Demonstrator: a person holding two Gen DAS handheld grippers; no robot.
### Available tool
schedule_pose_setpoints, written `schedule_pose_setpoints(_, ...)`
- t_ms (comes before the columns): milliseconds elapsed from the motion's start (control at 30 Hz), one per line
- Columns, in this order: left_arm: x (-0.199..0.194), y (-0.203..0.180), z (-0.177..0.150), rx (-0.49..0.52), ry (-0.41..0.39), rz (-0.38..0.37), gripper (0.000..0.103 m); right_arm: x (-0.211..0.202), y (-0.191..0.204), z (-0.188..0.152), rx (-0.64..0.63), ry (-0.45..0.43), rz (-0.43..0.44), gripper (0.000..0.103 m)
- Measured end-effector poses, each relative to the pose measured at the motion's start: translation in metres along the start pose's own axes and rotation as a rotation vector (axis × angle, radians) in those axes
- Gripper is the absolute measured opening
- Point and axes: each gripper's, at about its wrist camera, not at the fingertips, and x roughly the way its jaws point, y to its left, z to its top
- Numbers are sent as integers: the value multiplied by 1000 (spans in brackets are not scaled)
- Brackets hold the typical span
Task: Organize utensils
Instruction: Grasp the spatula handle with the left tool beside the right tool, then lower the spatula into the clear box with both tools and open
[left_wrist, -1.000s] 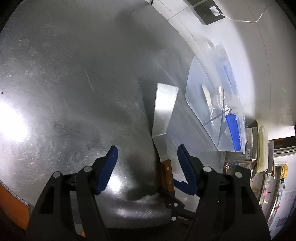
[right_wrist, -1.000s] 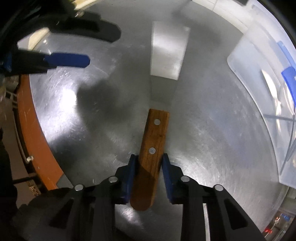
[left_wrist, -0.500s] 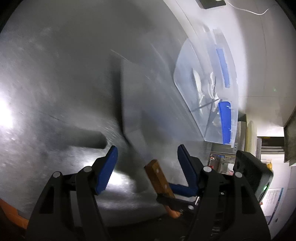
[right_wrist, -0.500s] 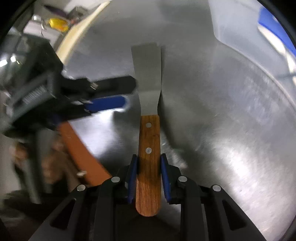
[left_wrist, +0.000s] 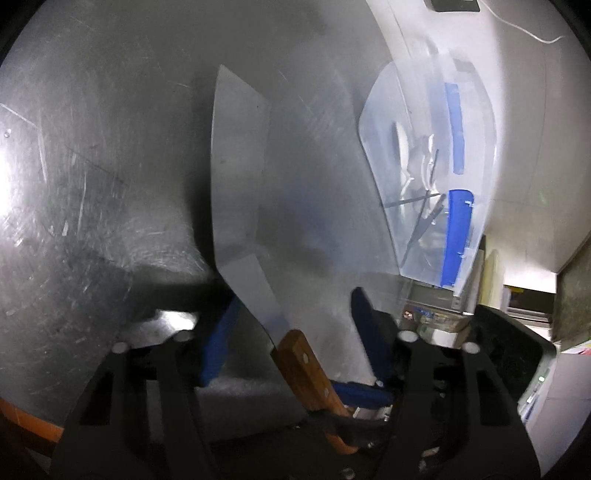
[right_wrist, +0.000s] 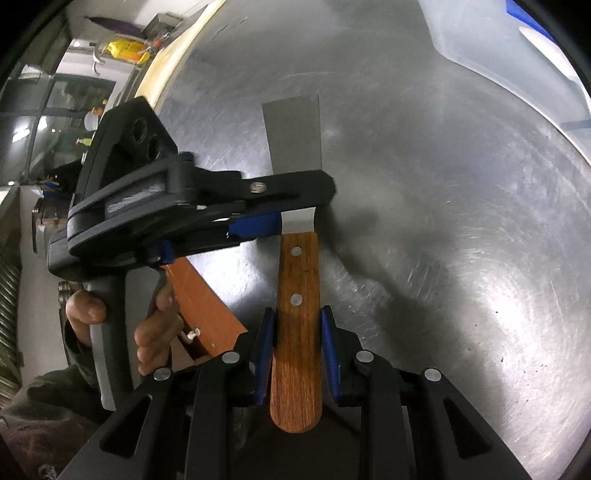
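Observation:
A metal spatula (right_wrist: 293, 136) with a wooden handle (right_wrist: 297, 328) is held above the steel table. My right gripper (right_wrist: 297, 347) is shut on the handle. My left gripper (left_wrist: 291, 332) is open, its jaws on either side of the blade's neck where it meets the handle (left_wrist: 306, 373); the blade (left_wrist: 236, 162) rises ahead of it. In the right wrist view the left gripper (right_wrist: 291, 210) reaches in from the left across the blade. A clear plastic bin (left_wrist: 428, 173) with blue latches holds several utensils at the right.
The steel table (left_wrist: 92, 147) has an orange front edge (right_wrist: 199, 295). A wall socket with a white cable (left_wrist: 517, 26) is behind the bin. Shelving and clutter lie beyond the table's right end (left_wrist: 517, 295).
My right gripper lifted the spatula off the table and swung it toward the left gripper. The blade's neck now sits between the left jaws, which stay open.

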Motion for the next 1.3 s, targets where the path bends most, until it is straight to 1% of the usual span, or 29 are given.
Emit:
schedule_pose_setpoints(67, 0, 1, 0, -14, -21, 35, 28, 1, 5, 1, -7, -1, -9, 26)
schedule_pose_setpoints(133, 1, 4, 0, -33, -26, 45, 16, 0, 6, 0, -9, -6, -21, 26)
schedule_pose_setpoints(167, 1, 6, 0, -38, -26, 40, 15, -1, 7, 0, -9, -9, -20, 26)
schedule_pose_setpoints(300, 0, 4, -3, -39, -40, 25, 15, -2, 13, -5, -17, -20, -25, 26)
schedule_pose_setpoints(400, -10, -2, -6, -11, -70, 2, 14, -9, 17, -9, -42, -48, -39, 26)
schedule_pose_setpoints(533, -36, -38, -14, 132, -186, -6, 14, -27, 38, -14, -112, -142, -108, 26)
schedule_pose_setpoints(600, -48, -58, -14, 192, -230, -20, 14, -39, 46, -15, -131, -191, -128, 26)
schedule_pose_setpoints(667, -55, -75, -10, 238, -250, -35, 14, -54, 51, -16, -146, -244, -142, 26)
schedule_pose_setpoints(700, -58, -90, -7, 281, -257, -41, 14, -61, 53, -16, -151, -267, -148, 26)
schedule_pose_setpoints(767, -60, -111, 0, 336, -266, -46, 14, -81, 54, -15, -153, -326, -163, 26)
schedule_pose_setpoints(900, -63, -160, 19, 443, -275, -72, 14, -120, 55, -10, -153, -449, -221, 26)
schedule_pose_setpoints(967, -60, -191, 33, 502, -283, -78, 14, -143, 54, -3, -155, -524, -278, 26)
schedule_pose_setpoints(1033, -54, -212, 48, 538, -285, -82, 14, -158, 52, 4, -148, -570, -314, 26)
schedule_pose_setpoints(1100, -46, -226, 64, 562, -267, -78, 14, -168, 45, 15, -119, -597, -342, 26)
schedule_pose_setpoints(1167, -36, -241, 83, 577, -232, -64, 14, -174, 37, 26, -91, -605, -351, 26)
schedule_pose_setpoints(1300, -10, -256, 112, 578, -160, -41, 14, -177, 8, 42, -38, -618, -348, 26)
